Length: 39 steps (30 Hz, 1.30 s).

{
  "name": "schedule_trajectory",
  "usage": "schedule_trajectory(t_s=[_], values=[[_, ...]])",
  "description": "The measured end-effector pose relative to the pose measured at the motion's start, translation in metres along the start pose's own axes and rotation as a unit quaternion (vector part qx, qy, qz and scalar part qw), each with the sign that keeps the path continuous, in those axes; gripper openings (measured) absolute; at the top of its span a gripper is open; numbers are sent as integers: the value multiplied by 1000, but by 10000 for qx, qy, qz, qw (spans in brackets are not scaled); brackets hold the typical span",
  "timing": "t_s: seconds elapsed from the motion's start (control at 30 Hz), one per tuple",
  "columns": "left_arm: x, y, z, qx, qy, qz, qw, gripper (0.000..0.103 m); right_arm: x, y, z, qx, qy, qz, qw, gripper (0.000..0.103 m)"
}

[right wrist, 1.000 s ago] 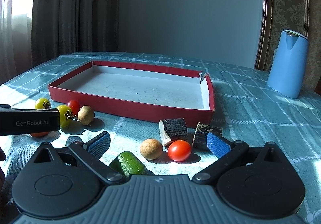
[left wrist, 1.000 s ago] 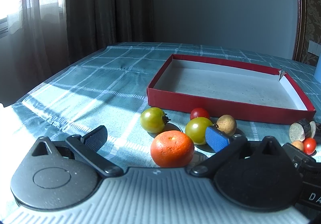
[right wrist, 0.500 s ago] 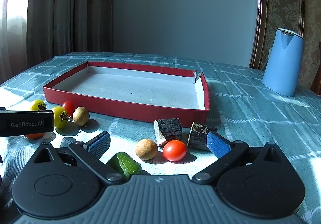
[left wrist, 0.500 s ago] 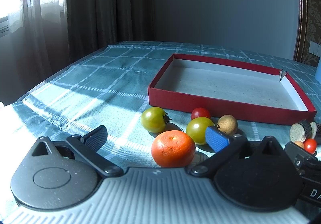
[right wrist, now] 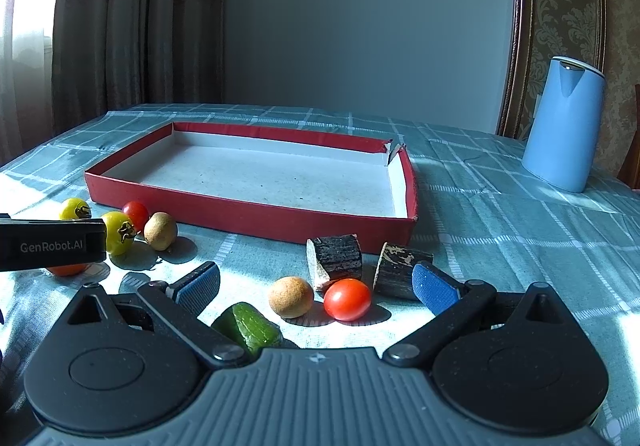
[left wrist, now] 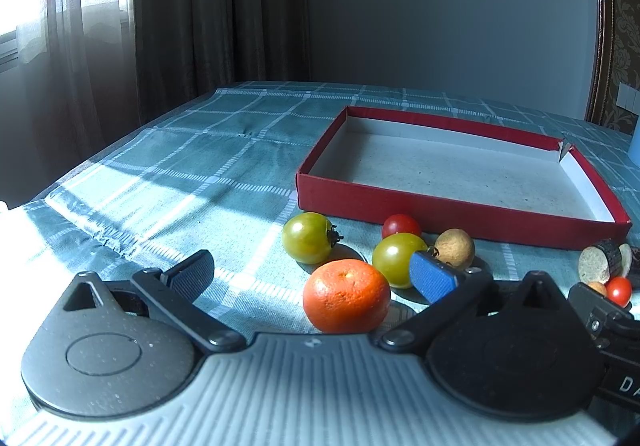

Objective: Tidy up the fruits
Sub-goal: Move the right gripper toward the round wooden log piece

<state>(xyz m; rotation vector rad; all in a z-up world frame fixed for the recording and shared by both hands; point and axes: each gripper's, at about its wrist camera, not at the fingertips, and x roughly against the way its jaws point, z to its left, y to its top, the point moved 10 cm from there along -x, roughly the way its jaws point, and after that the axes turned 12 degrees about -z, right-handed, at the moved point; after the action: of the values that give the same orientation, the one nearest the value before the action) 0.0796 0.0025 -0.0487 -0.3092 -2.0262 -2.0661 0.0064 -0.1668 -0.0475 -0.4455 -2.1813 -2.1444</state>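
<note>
Left gripper (left wrist: 312,278) is spread wide, nothing between the fingers; the orange (left wrist: 346,301) sits on the tablecloth (left wrist: 168,182) in the gap, closer to the right pad, touching neither. Just past it: two green tomatoes (left wrist: 307,237) (left wrist: 398,259), a small red tomato (left wrist: 401,226) and a brown round fruit (left wrist: 454,248), all in front of the red tray's (left wrist: 440,212) near wall. Tray holds no fruit.

Right gripper (right wrist: 316,286) is also released, holding nothing. Between its fingers on the cloth: a green piece (right wrist: 247,329), probably cucumber but partly hidden by the gripper body, a tan ball (right wrist: 291,297) and a red tomato (right wrist: 347,299). Two dark bark-skinned chunks (right wrist: 335,257) (right wrist: 400,264) lie behind them, near the tray. Blue kettle (right wrist: 563,130) stands far right.
</note>
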Motion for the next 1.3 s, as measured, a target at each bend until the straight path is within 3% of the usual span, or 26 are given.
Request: schedule_trajectory(t_s=[0.4, 0.77, 0.97, 1.3], values=[[0, 1, 2, 93, -13, -22, 10000, 103, 15, 6, -25, -930, 1078, -125, 9897, 103], [1, 1, 1, 113, -28, -21, 9999, 103, 35, 3, -41, -761, 1625, -175, 9836, 103], [0, 1, 2, 117, -16, -5, 9999, 103, 39, 4, -44, -593, 1610, -294, 9847, 103], [0, 1, 2, 119, -18, -8, 9999, 103, 30, 8, -60, -699, 1235, -279, 9895, 102]])
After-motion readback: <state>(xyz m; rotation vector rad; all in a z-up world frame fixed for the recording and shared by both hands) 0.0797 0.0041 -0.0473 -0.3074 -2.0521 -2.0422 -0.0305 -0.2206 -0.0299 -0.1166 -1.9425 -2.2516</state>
